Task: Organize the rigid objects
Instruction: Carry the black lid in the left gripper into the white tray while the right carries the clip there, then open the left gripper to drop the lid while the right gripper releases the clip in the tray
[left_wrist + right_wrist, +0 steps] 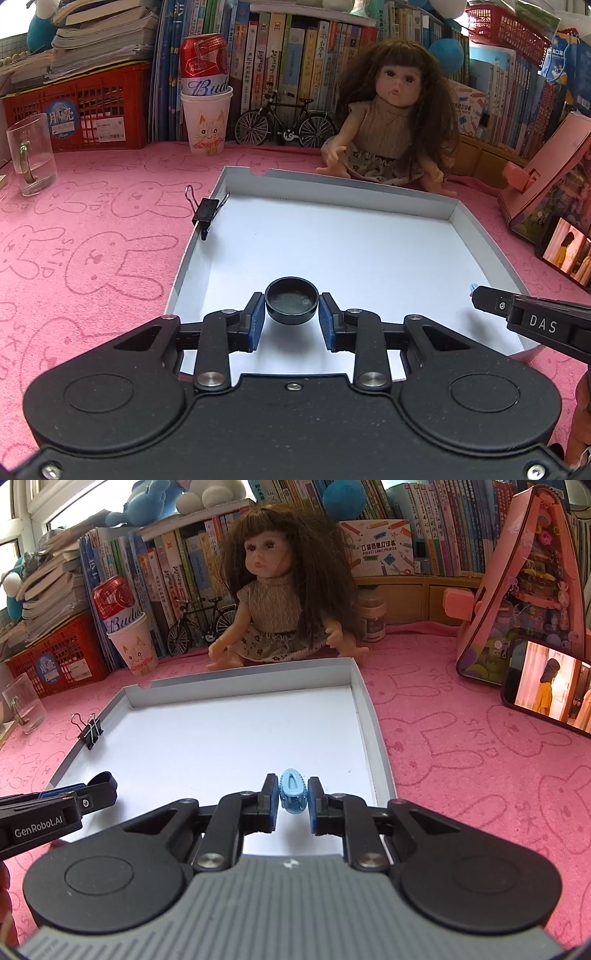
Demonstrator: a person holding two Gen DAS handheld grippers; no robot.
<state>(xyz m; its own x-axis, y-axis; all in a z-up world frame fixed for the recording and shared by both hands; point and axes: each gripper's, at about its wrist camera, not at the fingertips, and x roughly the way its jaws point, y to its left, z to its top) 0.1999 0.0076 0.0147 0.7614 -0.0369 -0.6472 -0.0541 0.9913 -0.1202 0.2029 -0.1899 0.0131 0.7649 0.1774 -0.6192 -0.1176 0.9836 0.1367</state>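
Black cap: a small round black cap [291, 305], shallow, open side up, glossy inside; it sits between the blue pads of the left tool [291, 314], above the near part of the tray.
Left tool: closed on the black cap, jaws only as wide as the cap.
Blue clip: a small light-blue hair clip [293, 792], ribbed and oval, pinched upright in the right tool [293, 797], above the tray's near right part.
Right tool: nearly fully closed, gripping the blue clip.
Tray: a shallow white cardboard tray [406, 197] with low grey walls, lying on the pink worktop [92, 229]; its floor is bare.
Binder clip: a black binder clip [205, 216] clamped on the tray's left wall, handles tilted outward.
Behind the tray: a doll [388, 122] sits just beyond the far wall; a model bicycle [284, 122] stands to its left, before a row of books.
Left side: a paper cup [207, 120] holding a red can [203, 61]; a glass mug [31, 155]; a red crate [85, 107].
Right side: a phone [546, 685] with a lit screen, leaning near a pink toy house [524, 590].
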